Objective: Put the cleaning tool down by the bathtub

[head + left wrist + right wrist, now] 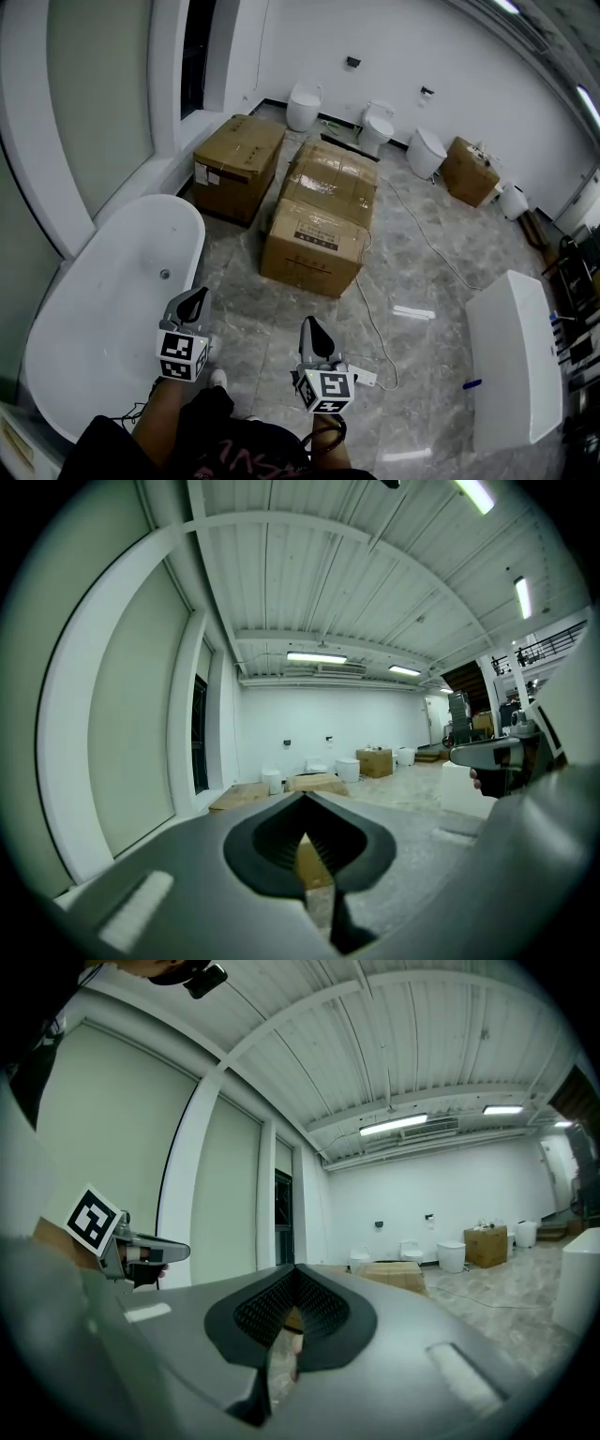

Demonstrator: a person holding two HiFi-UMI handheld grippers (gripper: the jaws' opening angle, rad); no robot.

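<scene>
Looking down from the head view, we log the left gripper point(197, 298) over the right rim of the tub point(66, 309), tip pointing away from the body. The right gripper point(310, 326) hangs over bare floor point(244, 319), well clear of the tub, pointing the same way.

Jaws: in the left gripper view the two tips are pressed together to a point. A slit behind them shows only a cardboard box beyond, and nothing is pinched. The right gripper view reads the same, with tips together and nothing between them. Each gripper view also catches the other gripper off to one side, level with it.

Cleaning tool: we cannot pick it out in any view. Neither gripper carries anything, and nothing on the floor beside the tub can be named as the tool with confidence.

Other entries:
- A white strip point(364, 377) with a cable point(412, 220) lies on the floor just beside the right gripper's marker cube; the cable runs off toward the far wall.
- A shoe toe point(217, 378) shows between the two grippers, near the tub's edge.
- Three boxes point(314, 239) stand on the floor beyond the tub, close together.
- Toilets point(305, 105) line the far wall.
- A white cabinet point(511, 356) stands at right, well apart from the tub, with a small blue item point(472, 383) at its near edge — too small to identify.
</scene>
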